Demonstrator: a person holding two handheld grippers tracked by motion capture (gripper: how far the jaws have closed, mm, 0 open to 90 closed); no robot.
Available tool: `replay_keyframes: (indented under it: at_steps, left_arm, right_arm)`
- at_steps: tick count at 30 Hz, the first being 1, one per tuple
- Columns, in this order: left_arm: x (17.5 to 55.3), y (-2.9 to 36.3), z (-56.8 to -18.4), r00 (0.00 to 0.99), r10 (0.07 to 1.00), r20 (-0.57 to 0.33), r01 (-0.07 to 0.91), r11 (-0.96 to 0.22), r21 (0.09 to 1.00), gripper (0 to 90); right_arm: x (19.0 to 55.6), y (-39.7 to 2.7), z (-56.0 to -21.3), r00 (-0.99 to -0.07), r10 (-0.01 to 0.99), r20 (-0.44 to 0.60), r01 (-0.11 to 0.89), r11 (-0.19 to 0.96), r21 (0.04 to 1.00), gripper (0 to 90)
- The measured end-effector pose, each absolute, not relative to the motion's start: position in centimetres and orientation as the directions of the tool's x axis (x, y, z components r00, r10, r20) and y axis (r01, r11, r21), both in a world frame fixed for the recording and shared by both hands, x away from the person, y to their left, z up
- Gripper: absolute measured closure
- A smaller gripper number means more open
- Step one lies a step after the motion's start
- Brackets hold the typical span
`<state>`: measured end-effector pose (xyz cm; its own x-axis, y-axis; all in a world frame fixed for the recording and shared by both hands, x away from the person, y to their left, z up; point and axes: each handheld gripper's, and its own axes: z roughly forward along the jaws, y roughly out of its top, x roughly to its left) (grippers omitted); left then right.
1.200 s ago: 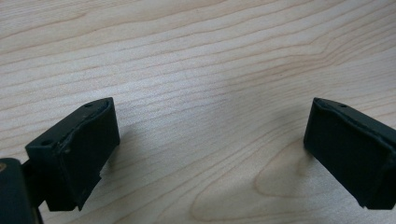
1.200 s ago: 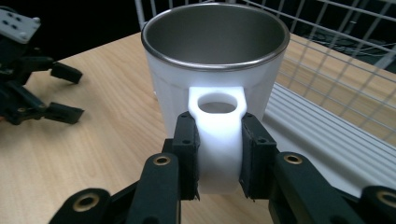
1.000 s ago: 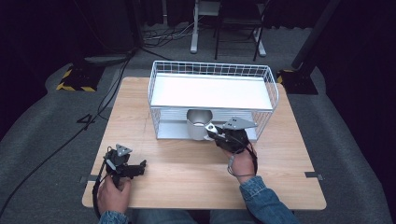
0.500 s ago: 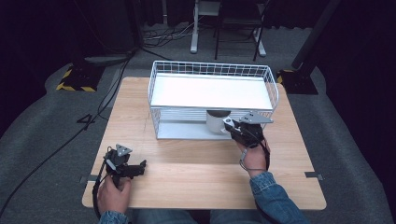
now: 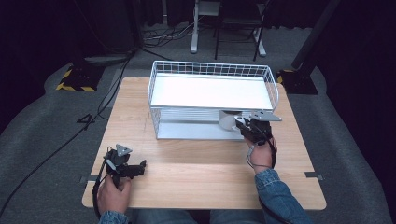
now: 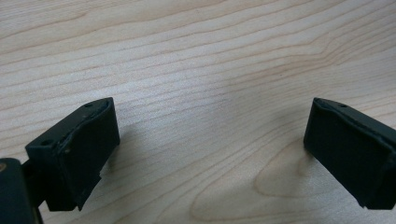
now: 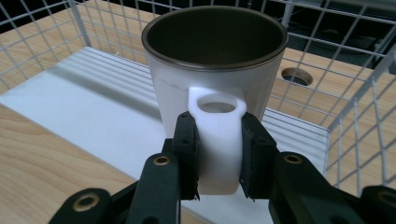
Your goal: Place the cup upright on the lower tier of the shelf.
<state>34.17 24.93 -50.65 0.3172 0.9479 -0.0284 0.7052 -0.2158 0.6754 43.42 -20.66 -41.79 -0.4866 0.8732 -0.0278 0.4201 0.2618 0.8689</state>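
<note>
While upright, mug (image 7: 212, 70), handle (image 7: 215, 140) between right gripper (image 7: 217, 156) fingers (image 7: 187, 140)

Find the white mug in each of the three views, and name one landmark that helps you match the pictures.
High view: the white mug is right of centre, on the lower shelf of the wire rack, at the right tongs.
Left gripper view: not in it; open jaws over bare wooden table.
Right gripper view: mug at centre, handle clamped between the jaws.
Shared landmark: the wire rack.
</note>
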Motion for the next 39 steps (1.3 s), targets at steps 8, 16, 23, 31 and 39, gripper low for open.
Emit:
replay_keyframes:
  at_steps: [8, 16, 23, 31, 39]
  left_arm:
    - [34.2, 24.9, -50.6, 0.317, 0.948, -0.029, 0.705, -0.216, 0.675, 3.8]
    - [34.2, 24.9, -50.7, 0.317, 0.948, -0.029, 0.705, -0.215, 0.675, 3.8]
    - [34.2, 24.9, -50.6, 0.317, 0.948, -0.029, 0.705, -0.216, 0.675, 3.8]
    - [34.2, 24.9, -50.6, 0.317, 0.948, -0.028, 0.705, -0.216, 0.675, 3.8]
    - [34.2, 24.9, -50.7, 0.317, 0.948, -0.029, 0.705, -0.216, 0.675, 3.8]
  right_arm:
    - [44.2, -21.5, -42.6, -0.442, 0.897, -0.019, 0.444, 0.237, 0.864, 71.6]
    - [44.8, -21.9, -43.3, -0.425, 0.905, -0.014, 0.469, 0.233, 0.852, 71.6]
    - [45.0, -22.2, -43.5, -0.422, 0.907, -0.004, 0.47, 0.223, 0.854, 71.4]
    - [45.1, -22.6, -43.7, -0.431, 0.902, 0.019, 0.49, 0.217, 0.844, 70.5]
    - [45.2, -22.5, -43.9, -0.459, 0.887, 0.047, 0.493, 0.21, 0.844, 47.6]
